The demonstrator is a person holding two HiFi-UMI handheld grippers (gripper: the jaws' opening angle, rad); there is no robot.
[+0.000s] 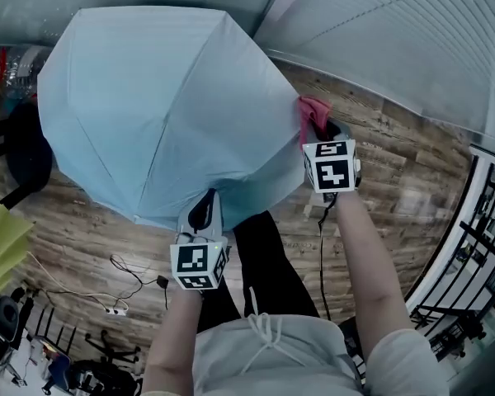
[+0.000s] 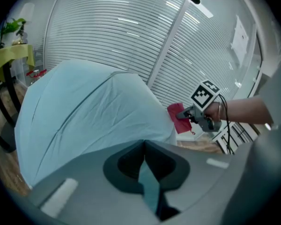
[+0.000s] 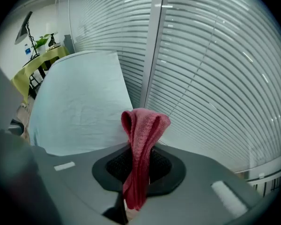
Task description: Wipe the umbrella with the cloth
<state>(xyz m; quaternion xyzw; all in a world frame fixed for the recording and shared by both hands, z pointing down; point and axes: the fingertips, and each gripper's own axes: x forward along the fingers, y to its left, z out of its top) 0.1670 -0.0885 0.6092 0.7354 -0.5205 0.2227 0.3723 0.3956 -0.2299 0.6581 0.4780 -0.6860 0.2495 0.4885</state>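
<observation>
An open pale-blue umbrella point(image 1: 161, 106) stands out in front of me over the wooden floor, its canopy filling the upper left of the head view. My left gripper point(image 1: 205, 213) is shut on the near edge of the umbrella canopy point(image 2: 84, 111), with a strip of blue fabric pinched between the jaws. My right gripper point(image 1: 320, 126) is shut on a folded red cloth point(image 3: 140, 139), held at the canopy's right edge. The red cloth point(image 1: 311, 114) touches or nearly touches the umbrella rim; the left gripper view shows the cloth point(image 2: 178, 118) just beside the fabric.
White window blinds point(image 1: 412, 40) run along the right and far side. A black chair point(image 1: 25, 151) and a yellow-green table point(image 1: 4, 238) stand at left. Cables and a power strip point(image 1: 115, 308) lie on the wooden floor point(image 1: 396, 188). A black metal rack point(image 1: 478, 246) is at right.
</observation>
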